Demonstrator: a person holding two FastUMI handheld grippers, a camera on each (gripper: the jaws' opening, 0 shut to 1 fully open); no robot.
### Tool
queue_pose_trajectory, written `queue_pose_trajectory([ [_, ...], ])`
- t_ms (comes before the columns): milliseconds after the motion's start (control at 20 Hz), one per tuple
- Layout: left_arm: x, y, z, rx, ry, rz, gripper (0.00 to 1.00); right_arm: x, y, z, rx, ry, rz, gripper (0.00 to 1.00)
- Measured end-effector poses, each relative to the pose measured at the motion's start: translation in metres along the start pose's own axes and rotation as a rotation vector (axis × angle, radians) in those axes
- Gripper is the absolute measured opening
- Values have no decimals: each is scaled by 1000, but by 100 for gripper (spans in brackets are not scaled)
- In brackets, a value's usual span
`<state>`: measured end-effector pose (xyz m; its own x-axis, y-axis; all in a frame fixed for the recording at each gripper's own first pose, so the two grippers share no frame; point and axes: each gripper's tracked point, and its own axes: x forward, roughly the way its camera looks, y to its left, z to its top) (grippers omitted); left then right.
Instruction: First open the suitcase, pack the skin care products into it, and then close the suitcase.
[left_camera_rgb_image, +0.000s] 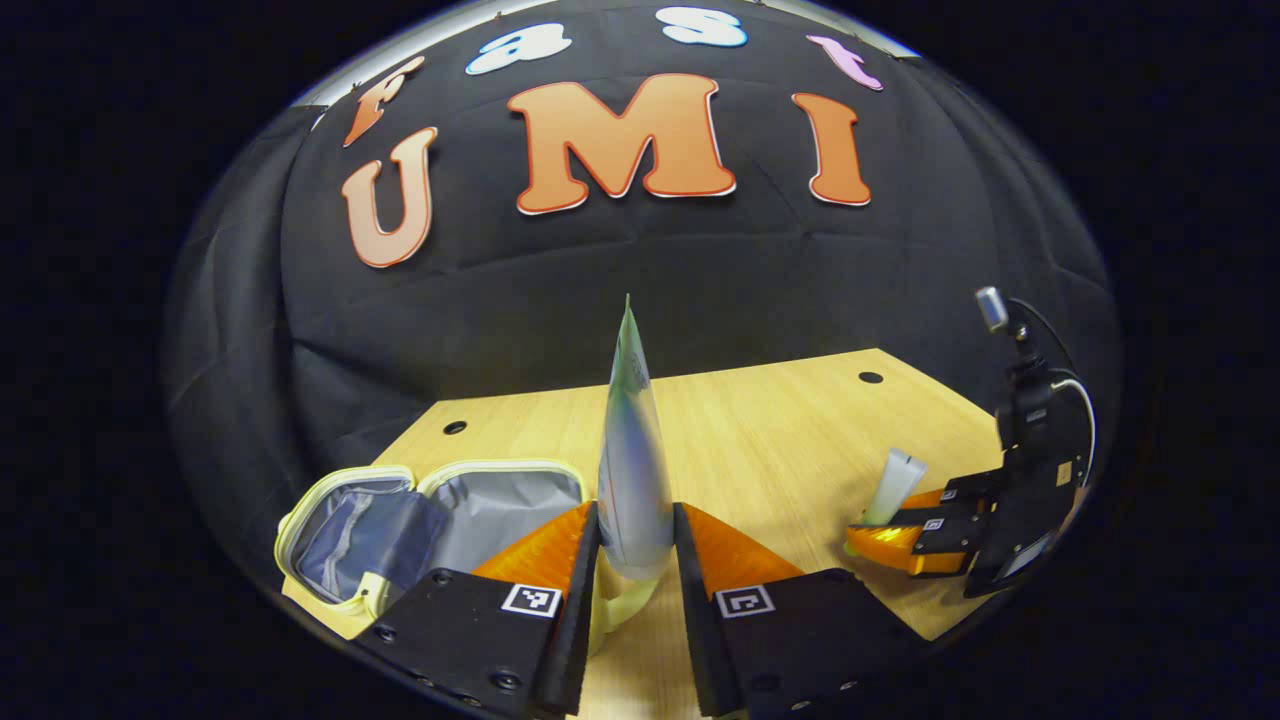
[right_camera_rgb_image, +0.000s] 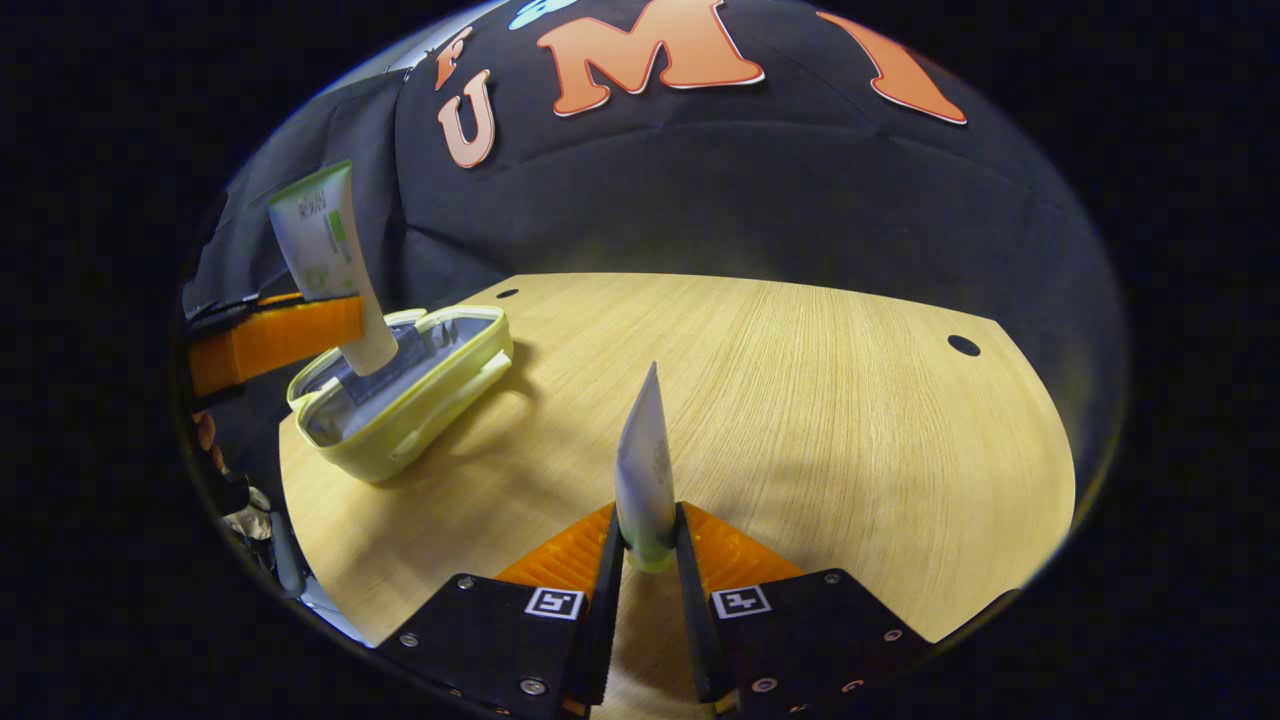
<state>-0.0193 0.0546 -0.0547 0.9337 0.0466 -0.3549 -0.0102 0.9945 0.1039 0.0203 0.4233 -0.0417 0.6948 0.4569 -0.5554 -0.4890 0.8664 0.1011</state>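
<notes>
A small yellow-trimmed suitcase (left_camera_rgb_image: 420, 525) lies open on the wooden table (left_camera_rgb_image: 780, 440), grey lining up. My left gripper (left_camera_rgb_image: 636, 555) is shut on a tall white skin care tube (left_camera_rgb_image: 632, 450), held upright just right of the case. In the right gripper view that tube (right_camera_rgb_image: 328, 260) hangs over the open suitcase (right_camera_rgb_image: 400, 390), cap down. My right gripper (right_camera_rgb_image: 648, 550) is shut on a second, smaller tube (right_camera_rgb_image: 645, 465), crimped end up, above the table's middle. The left gripper view shows this gripper (left_camera_rgb_image: 905, 535) with its tube (left_camera_rgb_image: 895, 485) at the right.
The wooden table (right_camera_rgb_image: 800, 400) has small round holes near its back corners (right_camera_rgb_image: 963, 345). The black cloth wall stands right behind it. A hand (right_camera_rgb_image: 210, 440) shows at the far left edge of the right gripper view.
</notes>
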Motion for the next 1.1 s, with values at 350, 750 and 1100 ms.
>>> queue_pose_trajectory([
  [350, -16, 82, 3, -75, 39, 116, 41, -38, 38, 54, -30, -51, 57, 33],
  [750, -2, 158, -28, -76, 88, 25, 42, -47, 92, 79, -38, -85, -32, 33],
  [1100, 29, 194, -70, -53, 210, -178, 42, -36, 146, 93, 16, -95, -165, 33],
])
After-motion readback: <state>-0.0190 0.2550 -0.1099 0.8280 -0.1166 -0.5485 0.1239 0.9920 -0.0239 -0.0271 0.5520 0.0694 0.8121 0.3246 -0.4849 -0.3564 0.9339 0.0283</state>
